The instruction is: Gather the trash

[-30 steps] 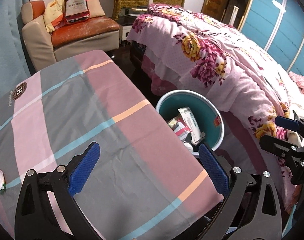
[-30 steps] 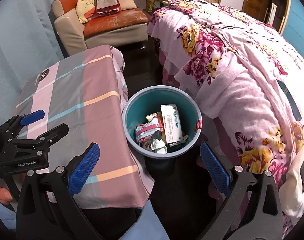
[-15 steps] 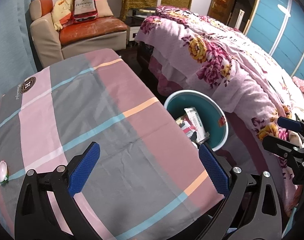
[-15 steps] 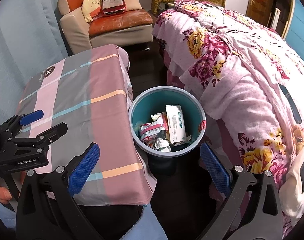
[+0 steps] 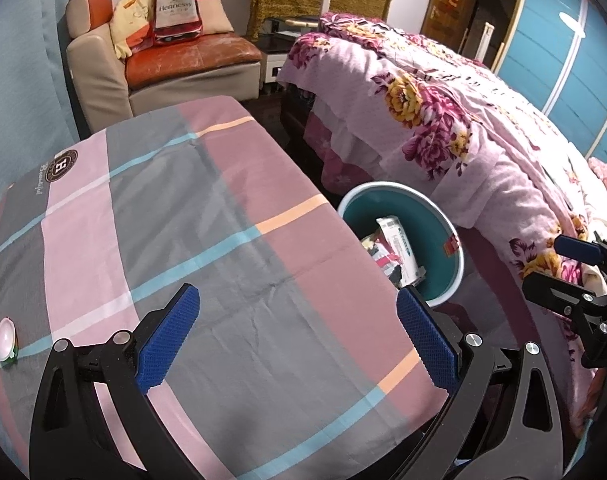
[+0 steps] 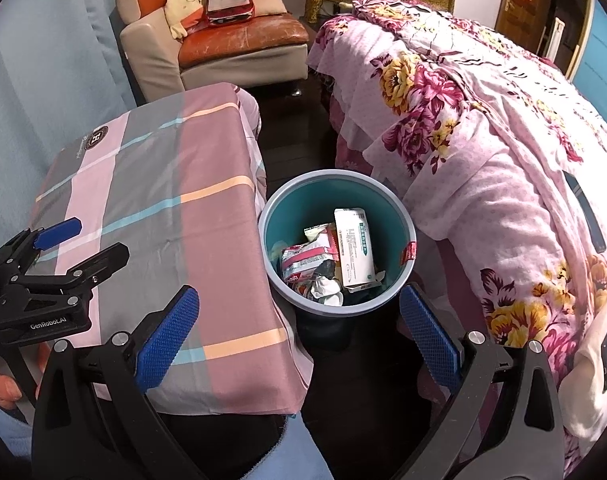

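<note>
A teal trash bin [image 6: 399,216] stands on the floor between the table and the bed; it also shows in the left wrist view [image 5: 443,224]. It holds a white box [image 6: 353,246], wrappers [image 6: 303,260] and crumpled paper. My left gripper [image 5: 299,338] is open and empty above the near part of the checked tablecloth [image 5: 163,208]. My right gripper [image 6: 299,332] is open and empty above the floor just in front of the bin. A small white round cup [image 5: 4,338] lies at the table's left edge.
A bed with a pink floral cover [image 6: 483,120] runs along the right. An armchair [image 6: 223,40] with a red bottle-shaped cushion stands at the back. Blue curtain on the left. Dark floor [image 6: 287,136] lies between table and bed.
Both grippers have drawn back and turned a little; the bin and table have shifted in view. Both stay open and empty.
</note>
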`<action>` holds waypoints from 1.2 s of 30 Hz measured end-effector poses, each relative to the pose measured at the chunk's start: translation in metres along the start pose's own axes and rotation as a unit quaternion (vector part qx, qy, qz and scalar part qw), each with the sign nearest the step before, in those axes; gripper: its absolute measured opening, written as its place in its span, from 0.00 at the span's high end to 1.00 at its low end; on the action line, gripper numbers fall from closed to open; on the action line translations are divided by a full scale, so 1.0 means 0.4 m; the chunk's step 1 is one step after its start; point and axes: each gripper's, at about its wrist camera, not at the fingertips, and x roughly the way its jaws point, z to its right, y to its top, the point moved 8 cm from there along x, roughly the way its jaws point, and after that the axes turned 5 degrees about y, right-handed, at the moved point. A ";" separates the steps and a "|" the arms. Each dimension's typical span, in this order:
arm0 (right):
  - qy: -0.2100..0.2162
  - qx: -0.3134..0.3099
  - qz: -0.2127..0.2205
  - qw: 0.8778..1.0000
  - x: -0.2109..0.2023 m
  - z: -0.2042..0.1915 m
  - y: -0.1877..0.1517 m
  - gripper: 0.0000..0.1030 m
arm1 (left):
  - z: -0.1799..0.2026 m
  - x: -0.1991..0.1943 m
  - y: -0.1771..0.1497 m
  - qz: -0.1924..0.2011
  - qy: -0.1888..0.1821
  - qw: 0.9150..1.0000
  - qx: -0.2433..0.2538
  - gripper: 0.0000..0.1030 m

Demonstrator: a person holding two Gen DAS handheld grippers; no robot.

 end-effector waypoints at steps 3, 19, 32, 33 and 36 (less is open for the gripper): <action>0.000 0.001 -0.003 1.000 0.010 0.000 0.000 0.07 | -0.004 0.003 0.000 0.002 0.004 1.000 -0.002 0.04; 0.000 0.019 -0.008 1.000 0.060 0.027 -0.003 0.07 | -0.014 0.030 -0.001 0.011 0.029 0.999 0.005 0.04; -0.002 0.025 -0.016 1.000 0.086 0.043 -0.006 0.07 | -0.015 0.056 -0.007 0.005 0.037 0.999 0.008 0.04; -0.002 0.026 -0.017 1.000 0.088 0.044 -0.006 0.07 | -0.016 0.057 -0.007 0.005 0.038 0.999 0.008 0.04; -0.003 0.026 -0.019 0.999 0.091 0.046 -0.006 0.07 | -0.018 0.059 -0.008 0.004 0.038 0.999 0.008 0.04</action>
